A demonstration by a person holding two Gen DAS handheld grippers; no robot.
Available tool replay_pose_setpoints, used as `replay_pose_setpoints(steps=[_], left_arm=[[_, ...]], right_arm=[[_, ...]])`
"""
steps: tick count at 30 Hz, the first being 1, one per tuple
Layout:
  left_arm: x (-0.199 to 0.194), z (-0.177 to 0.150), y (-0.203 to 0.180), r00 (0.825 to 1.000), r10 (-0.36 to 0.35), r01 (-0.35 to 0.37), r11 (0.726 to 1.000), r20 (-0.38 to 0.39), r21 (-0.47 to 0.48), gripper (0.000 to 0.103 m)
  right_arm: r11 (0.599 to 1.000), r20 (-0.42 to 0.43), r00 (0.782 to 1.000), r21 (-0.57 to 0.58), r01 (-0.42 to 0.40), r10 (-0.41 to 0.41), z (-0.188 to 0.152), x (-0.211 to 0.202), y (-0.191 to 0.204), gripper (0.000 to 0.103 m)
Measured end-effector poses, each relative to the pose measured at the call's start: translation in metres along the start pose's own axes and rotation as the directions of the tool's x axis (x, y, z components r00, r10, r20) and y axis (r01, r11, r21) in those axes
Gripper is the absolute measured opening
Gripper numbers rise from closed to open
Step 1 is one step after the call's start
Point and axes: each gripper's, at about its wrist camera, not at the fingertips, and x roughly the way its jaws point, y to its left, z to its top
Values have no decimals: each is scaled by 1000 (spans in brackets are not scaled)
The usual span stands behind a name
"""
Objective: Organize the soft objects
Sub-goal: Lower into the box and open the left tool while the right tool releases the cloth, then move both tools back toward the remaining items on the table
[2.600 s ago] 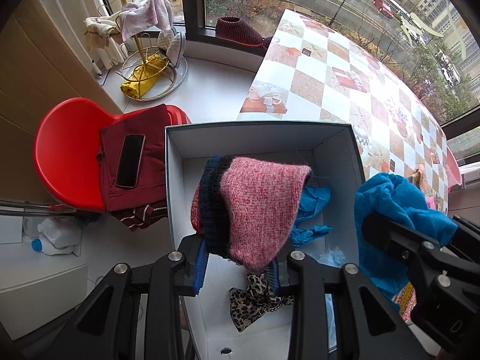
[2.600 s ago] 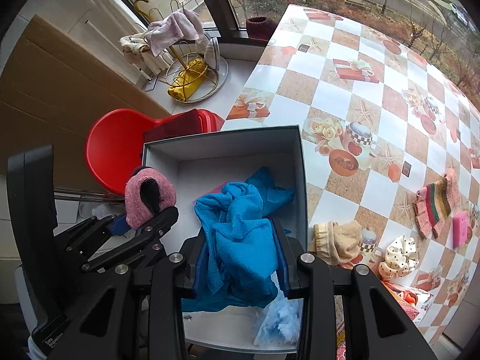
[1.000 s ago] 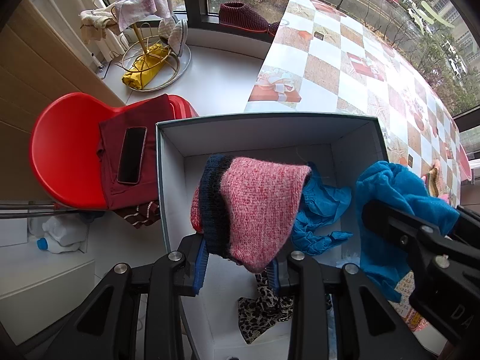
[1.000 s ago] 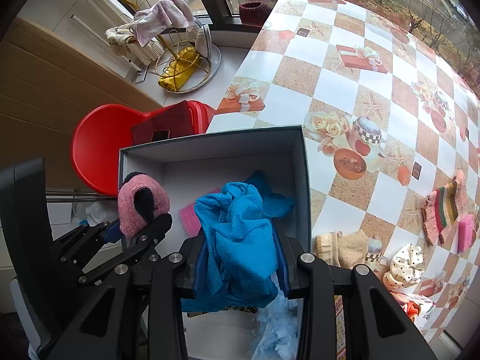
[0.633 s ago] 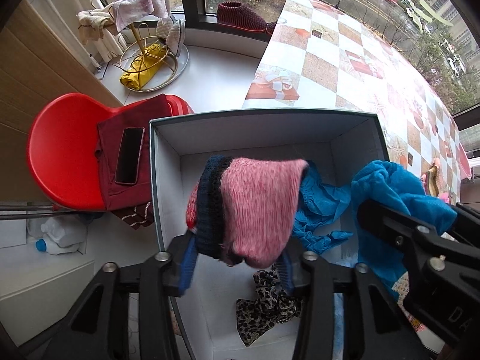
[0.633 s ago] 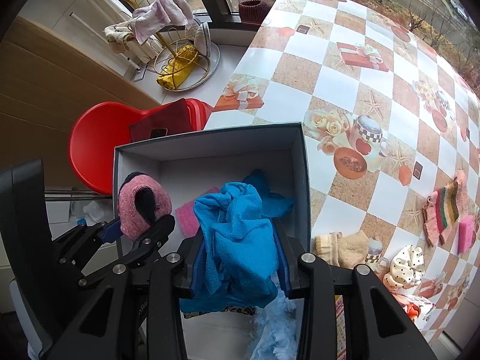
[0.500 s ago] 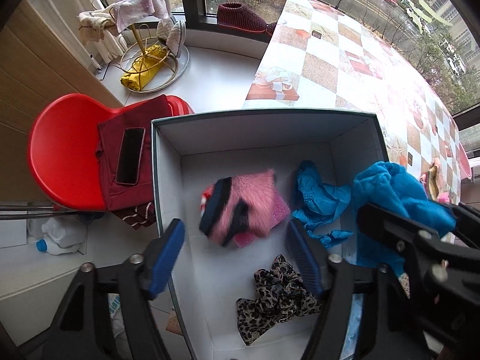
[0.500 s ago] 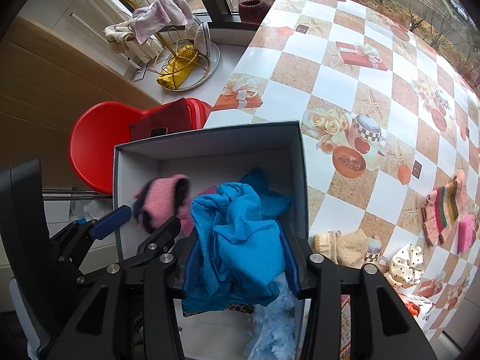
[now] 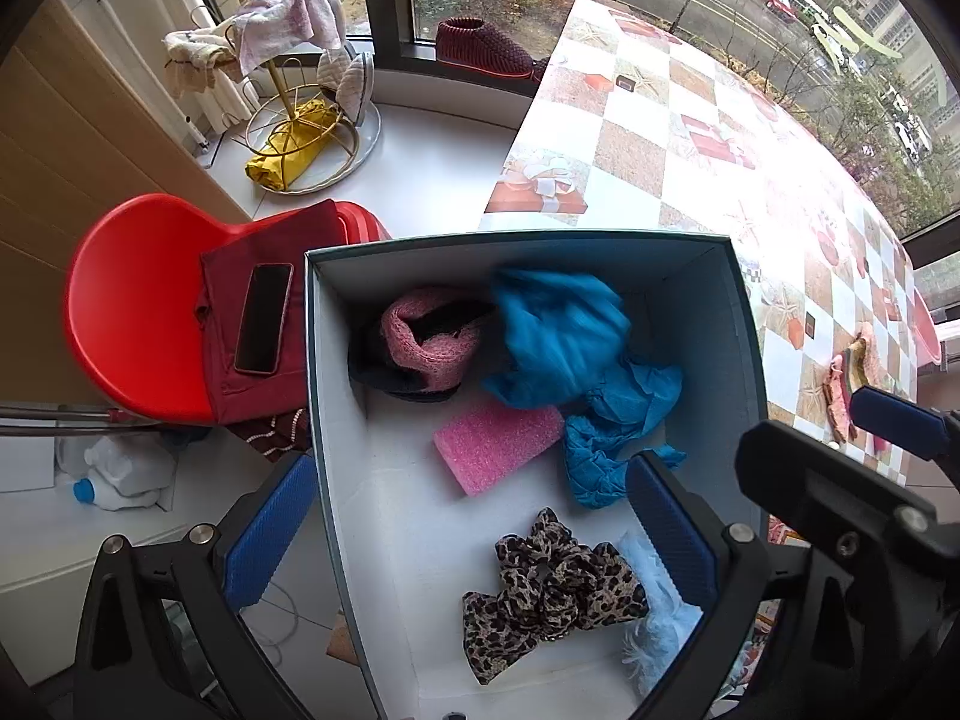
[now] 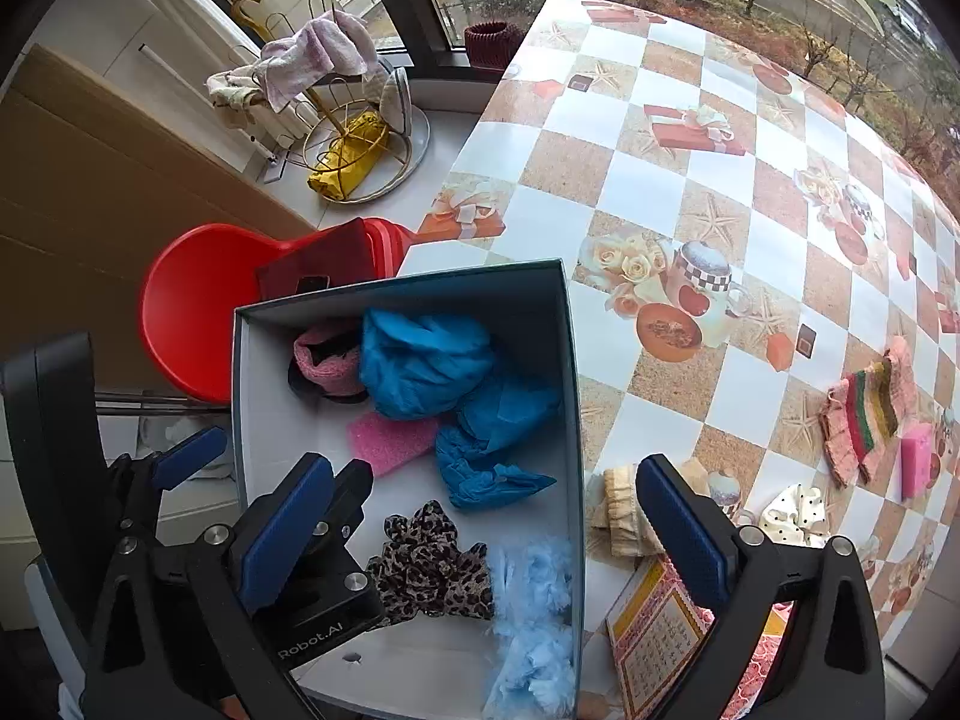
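Both grippers hang over open box (image 9: 741, 324), pointing down, so dropped stuff lands inside. Pink knit sock (image 9: 429, 345) lies far left in box, blue cloth (image 9: 558, 336) right beside it, touching. Left gripper (image 9: 474, 525) jaws opening, wide apart, nothing between pads. Right gripper (image 10: 486, 525) same deal, spreading, empty. More socks (image 10: 864, 420) still out on checkered table (image 10: 660, 180), far right, guessing those go next.
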Motion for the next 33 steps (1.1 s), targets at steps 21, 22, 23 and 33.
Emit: replay_pose_setpoints(steps=[21, 22, 23, 33], left_arm=[[-28, -20, -7, 1000, 3, -3, 1000, 24, 7, 103], [-29, -21, -7, 1000, -3, 3, 1000, 24, 5, 103], [-30, -23, -7, 1000, -9, 9, 1000, 23, 2, 103], [-49, -30, -34, 996, -90, 89, 993, 3, 75, 103]], right_arm=[[999, 31, 999, 16, -31, 30, -20, -29, -4, 102], [999, 36, 999, 17, -33, 32, -22, -31, -4, 102], [999, 39, 999, 18, -36, 35, -23, -32, -4, 102], [982, 100, 986, 119, -147, 136, -46, -70, -38, 102]])
